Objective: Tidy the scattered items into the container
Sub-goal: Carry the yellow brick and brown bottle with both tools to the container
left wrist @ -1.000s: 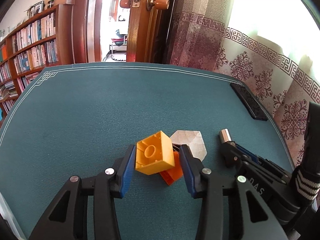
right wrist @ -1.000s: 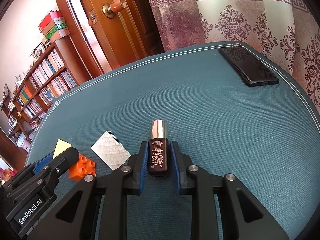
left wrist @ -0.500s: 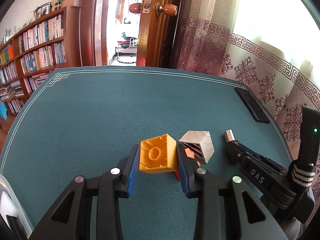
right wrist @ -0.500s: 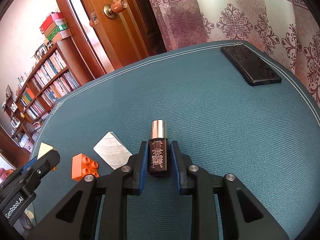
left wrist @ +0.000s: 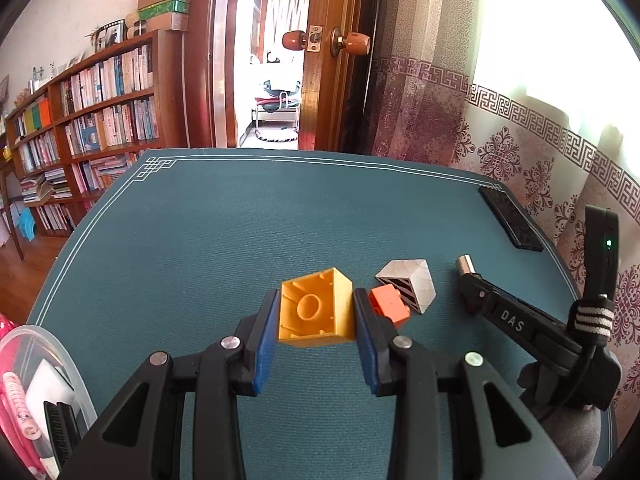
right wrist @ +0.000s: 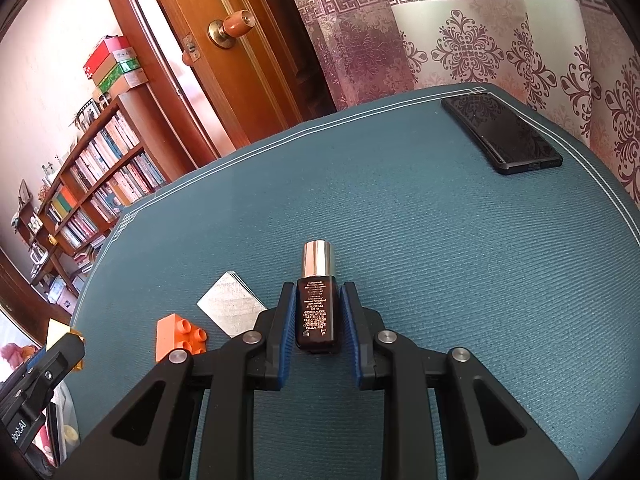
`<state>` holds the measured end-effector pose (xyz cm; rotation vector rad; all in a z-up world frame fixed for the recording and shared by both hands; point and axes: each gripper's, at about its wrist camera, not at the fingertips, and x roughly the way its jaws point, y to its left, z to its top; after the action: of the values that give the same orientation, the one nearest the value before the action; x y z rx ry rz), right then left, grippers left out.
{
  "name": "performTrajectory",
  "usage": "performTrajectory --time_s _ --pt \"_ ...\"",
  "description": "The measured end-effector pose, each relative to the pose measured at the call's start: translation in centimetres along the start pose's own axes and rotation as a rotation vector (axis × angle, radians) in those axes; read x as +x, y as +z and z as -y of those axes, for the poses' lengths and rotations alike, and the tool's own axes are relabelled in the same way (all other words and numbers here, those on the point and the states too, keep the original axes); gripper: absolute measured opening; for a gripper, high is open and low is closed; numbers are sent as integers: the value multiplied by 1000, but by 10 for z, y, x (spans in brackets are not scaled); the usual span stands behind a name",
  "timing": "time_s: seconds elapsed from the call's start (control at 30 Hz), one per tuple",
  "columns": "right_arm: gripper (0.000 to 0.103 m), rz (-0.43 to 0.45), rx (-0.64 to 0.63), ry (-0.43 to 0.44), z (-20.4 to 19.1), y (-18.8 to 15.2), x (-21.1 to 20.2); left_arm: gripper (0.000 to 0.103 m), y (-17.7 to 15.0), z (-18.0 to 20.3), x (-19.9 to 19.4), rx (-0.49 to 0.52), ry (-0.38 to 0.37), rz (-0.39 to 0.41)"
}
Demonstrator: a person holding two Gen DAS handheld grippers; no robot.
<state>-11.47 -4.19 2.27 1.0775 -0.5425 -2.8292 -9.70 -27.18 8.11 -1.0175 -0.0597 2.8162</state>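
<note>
Teal table mat (left wrist: 200, 240); left gripper (left wrist: 315, 320) clamping yellow brick (left wrist: 316, 308), right gripper (right wrist: 318, 320) gripping dark bottle (right wrist: 316, 312)

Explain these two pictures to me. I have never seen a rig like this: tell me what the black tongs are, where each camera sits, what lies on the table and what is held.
There is no robot: a person holds two hand-operated grippers, each with a fisheye camera looking along its fingers. The left view shows the left gripper clamped on a yellow toy brick, raised off the green table mat. The right view shows the right gripper closed around a small dark bottle with a shiny cap. On the mat lie an orange brick, a pale striped block and a black phone. A clear container sits at the left view's lower left edge.
</note>
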Motion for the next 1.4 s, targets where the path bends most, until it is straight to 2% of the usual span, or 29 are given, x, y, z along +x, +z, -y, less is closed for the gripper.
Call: performTrajectory --time_s 0.57,1.03,1.4 --pt "24 74 -72 161 -51 -1 -59 40 -14 -38 -50 -46 76 51" --pt "24 37 -210 237 -101 -34 -70 40 -30 -81 -83 -102 152 79" --pt "24 -11 -218 290 -111 -46 -72 40 -47 -116 -105 -136 215 79"
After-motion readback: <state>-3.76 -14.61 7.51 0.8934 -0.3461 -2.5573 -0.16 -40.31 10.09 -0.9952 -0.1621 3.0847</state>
